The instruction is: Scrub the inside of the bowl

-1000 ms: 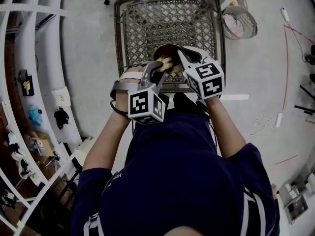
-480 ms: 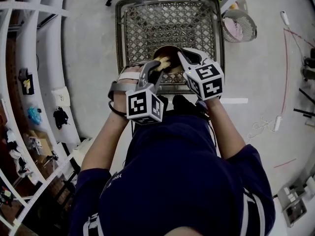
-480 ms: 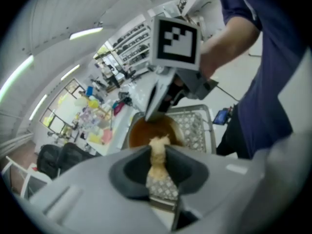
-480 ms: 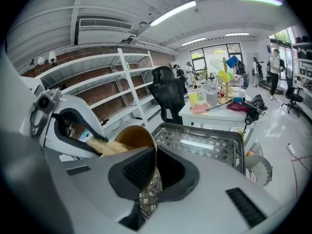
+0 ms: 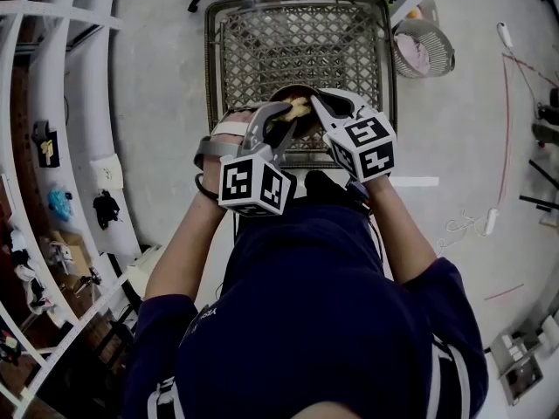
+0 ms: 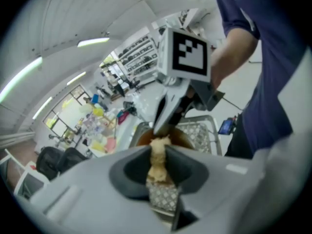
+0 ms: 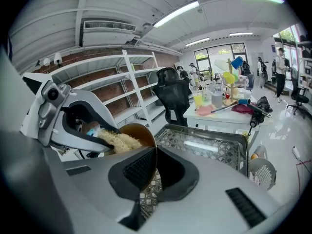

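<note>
A brown bowl [image 5: 288,122] is held tipped on edge over a metal mesh crate [image 5: 213,59]. My right gripper [image 5: 318,103] is shut on the bowl's rim [image 7: 152,145], one jaw inside and one outside. My left gripper [image 5: 285,122] is shut on a pale, fibrous scrubbing pad [image 5: 298,106], which presses against the bowl's inside. In the left gripper view the pad [image 6: 157,160] sits squeezed between the jaws, with the bowl [image 6: 181,136] just beyond. From the right gripper view the pad [image 7: 119,141] lies in the bowl's mouth [image 7: 140,129] with the left gripper [image 7: 73,123] behind it.
The crate [image 7: 207,145] stands on the floor in front of the person. A round wire basket with a pink cloth [image 5: 423,45] is at its right. White shelving [image 5: 52,103] runs along the left. Cables [image 5: 511,103] lie on the floor at the right.
Both grippers, the bowl and the pad have shifted slightly away from the person over the crate. Both grips are unchanged.
</note>
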Demonstrator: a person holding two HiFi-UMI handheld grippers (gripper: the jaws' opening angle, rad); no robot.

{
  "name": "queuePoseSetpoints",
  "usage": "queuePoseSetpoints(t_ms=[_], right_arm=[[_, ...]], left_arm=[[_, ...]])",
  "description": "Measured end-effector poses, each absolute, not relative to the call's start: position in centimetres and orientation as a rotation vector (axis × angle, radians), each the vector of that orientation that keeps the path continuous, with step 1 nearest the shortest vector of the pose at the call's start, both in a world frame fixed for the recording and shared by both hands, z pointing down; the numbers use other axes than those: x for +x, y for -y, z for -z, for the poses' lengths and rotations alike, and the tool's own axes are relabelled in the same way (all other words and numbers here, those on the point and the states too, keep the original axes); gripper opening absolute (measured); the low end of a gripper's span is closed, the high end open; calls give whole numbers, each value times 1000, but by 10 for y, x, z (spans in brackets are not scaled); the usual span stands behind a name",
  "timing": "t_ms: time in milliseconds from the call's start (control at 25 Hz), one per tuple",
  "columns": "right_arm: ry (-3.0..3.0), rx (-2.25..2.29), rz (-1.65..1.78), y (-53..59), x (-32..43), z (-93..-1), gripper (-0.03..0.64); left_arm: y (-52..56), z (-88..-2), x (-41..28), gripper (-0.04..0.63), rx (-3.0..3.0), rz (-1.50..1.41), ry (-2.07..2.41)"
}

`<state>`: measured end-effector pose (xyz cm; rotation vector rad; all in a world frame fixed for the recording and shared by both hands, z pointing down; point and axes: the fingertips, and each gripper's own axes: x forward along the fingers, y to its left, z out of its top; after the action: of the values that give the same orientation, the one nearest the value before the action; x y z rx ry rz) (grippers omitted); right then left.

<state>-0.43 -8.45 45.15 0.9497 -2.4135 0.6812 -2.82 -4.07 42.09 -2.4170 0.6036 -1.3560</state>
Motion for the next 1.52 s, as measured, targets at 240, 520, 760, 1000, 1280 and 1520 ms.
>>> queuePoseSetpoints(t_ms=[240, 520, 760, 1000, 1280, 1520], right_arm=[[2401, 971, -651, 91, 2, -452, 15], [2411, 1042, -685, 97, 7, -447, 15], [2436, 1036, -692, 102, 9, -443, 15], [2424, 1011, -675, 97, 7, -449, 16], [2442, 971, -685, 91, -3, -447, 15], [2427, 993, -696, 95, 8, -450, 15]], left_arm=[[25, -430, -46, 77, -2375, 1455, -574], [4, -423, -19, 75, -2767, 1294, -587], [22, -417, -20, 75, -2916, 1201, -732], [18, -432, -46, 77, -2505, 1473, -631], [9, -428, -7, 75, -2773, 1312, -640], [21, -433, -41, 75, -2581, 1460, -638]])
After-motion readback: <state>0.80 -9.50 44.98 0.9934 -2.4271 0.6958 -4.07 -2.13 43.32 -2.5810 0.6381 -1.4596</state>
